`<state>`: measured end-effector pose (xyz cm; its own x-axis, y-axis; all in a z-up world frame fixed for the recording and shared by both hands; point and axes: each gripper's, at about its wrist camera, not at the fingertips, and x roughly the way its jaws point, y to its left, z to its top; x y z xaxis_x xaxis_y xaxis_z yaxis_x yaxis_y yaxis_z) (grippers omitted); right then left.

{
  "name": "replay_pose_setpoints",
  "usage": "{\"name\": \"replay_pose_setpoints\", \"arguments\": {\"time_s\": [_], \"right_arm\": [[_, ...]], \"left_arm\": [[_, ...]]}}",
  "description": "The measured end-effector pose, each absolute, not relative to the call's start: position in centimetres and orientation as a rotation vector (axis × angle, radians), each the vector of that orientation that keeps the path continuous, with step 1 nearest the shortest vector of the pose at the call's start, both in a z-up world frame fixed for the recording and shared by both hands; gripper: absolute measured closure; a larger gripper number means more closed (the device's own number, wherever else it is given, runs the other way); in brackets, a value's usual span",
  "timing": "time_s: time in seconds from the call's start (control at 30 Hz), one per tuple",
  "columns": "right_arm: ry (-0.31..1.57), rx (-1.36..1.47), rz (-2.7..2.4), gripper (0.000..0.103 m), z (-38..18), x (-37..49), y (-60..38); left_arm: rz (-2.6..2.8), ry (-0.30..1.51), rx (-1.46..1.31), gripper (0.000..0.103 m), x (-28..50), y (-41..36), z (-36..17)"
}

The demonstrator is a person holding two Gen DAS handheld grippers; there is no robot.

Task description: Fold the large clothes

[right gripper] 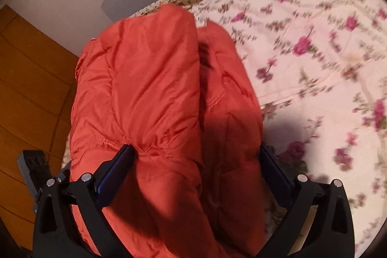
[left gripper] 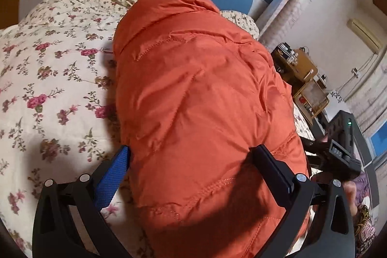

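The orange jacket [left gripper: 193, 98] is bundled into a long puffy roll on the bed [left gripper: 48, 79], close to the side edge, with wood floor [right gripper: 31, 79] right below in the right wrist view. Both tongs straddle it. The left gripper [left gripper: 191, 156] is spread wide with the roll bulging between the jaws, and I can't tell whether the pads are actually pressing. The right gripper [right gripper: 196, 156] is about as wide as it goes, and the fabric fills that gap too.

My worry is that slick puffy stuff springs back. If neither side really pinches, the fold pops open, or the roll slides off the edge onto the floor.
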<state>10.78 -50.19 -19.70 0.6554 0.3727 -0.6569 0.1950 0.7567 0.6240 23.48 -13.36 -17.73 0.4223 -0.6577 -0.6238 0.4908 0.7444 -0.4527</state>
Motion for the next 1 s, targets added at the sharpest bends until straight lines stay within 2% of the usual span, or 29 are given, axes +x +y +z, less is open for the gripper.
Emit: {"name": "replay_pose_setpoints", "arguments": {"time_s": [0.07,0.13,0.23,0.5,0.57,0.77,0.87,1.0], "right_arm": [[0.851,0.742,0.125,0.005,-19.9,10.9,-50.1],[0.837,0.750,0.158,0.022,-19.9,11.0,-49.8],[0.818,0.748,0.180,0.036,-19.6,10.7,-49.5],[0.726,0.750,0.210,0.056,-18.4,9.5,-49.2],[0.687,0.753,0.227,0.058,-17.8,8.9,-49.1],[0.639,0.736,0.234,0.064,-16.6,7.8,-48.3],[0.615,0.736,0.243,0.066,-16.1,7.1,-47.9],[0.620,0.696,0.247,0.066,-15.3,7.5,-46.4]], "left_arm": [[-0.720,0.878,-0.229,0.003,23.3,-13.6,-18.1],[-0.709,0.878,-0.213,0.003,23.1,-14.0,-17.9],[-0.688,0.878,-0.167,0.003,22.7,-15.1,-17.1],[-0.673,0.747,-0.084,0.026,20.6,-15.9,-14.6],[-0.669,0.707,-0.069,0.033,20.2,-15.9,-14.0],[-0.671,0.593,-0.025,0.045,19.1,-16.0,-12.0],[-0.672,0.546,-0.015,0.049,18.5,-15.7,-11.0],[-0.666,0.521,-0.012,0.049,18.3,-15.0,-10.3]]}}
